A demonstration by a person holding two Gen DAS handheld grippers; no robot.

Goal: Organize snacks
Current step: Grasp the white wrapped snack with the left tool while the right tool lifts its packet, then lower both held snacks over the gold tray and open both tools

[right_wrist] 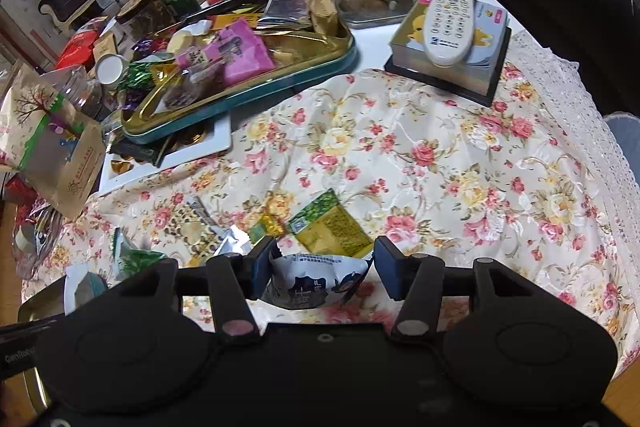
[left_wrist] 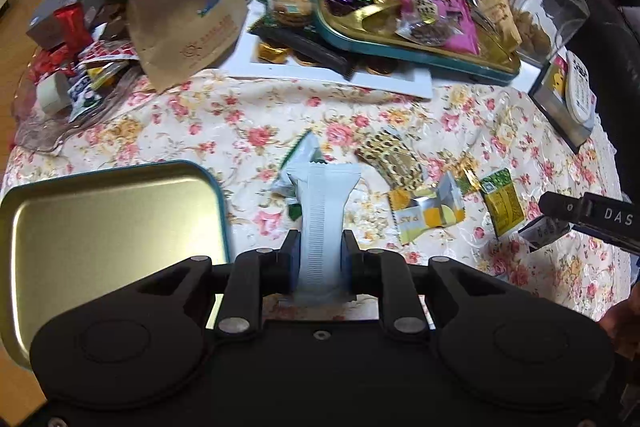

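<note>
Left wrist view: the left claw (left_wrist: 319, 255) is clamped on a pale white sachet (left_wrist: 323, 211), whose ribbed seam stands upright between the 2 pads, lifted off the floral cloth of the bench (left_wrist: 224, 115). Just to the left lies an empty gold tin tray (left_wrist: 100, 211) with a teal rim. Loose snacks lie on the cloth ahead: a leopard-print packet (left_wrist: 394, 157), a yellow-and-silver packet (left_wrist: 426, 213) and a green-yellow packet (left_wrist: 502, 203). The right claw (left_wrist: 560, 215) comes in at the right edge, over a blue-and-white wrapper, but this view does not settle whether it is pinching it. A full teal tin (left_wrist: 408, 55) of sweets sits farther back.

Right wrist view: the right claw (right_wrist: 324, 259) has its jaws set apart, straddling a blue-and-white packet (right_wrist: 316, 277) that rests on the cloth; the left pad touches the wrapper, the right pad appears to stand clear. The green-yellow packet (right_wrist: 332, 225) lies just beyond it.

The step in hand looks like gathering loose snacks into the empty tray. Next, the left claw likely needs to swing left over the tray and let go, while the right claw needs to close squarely on its packet without snagging the cloth.
</note>
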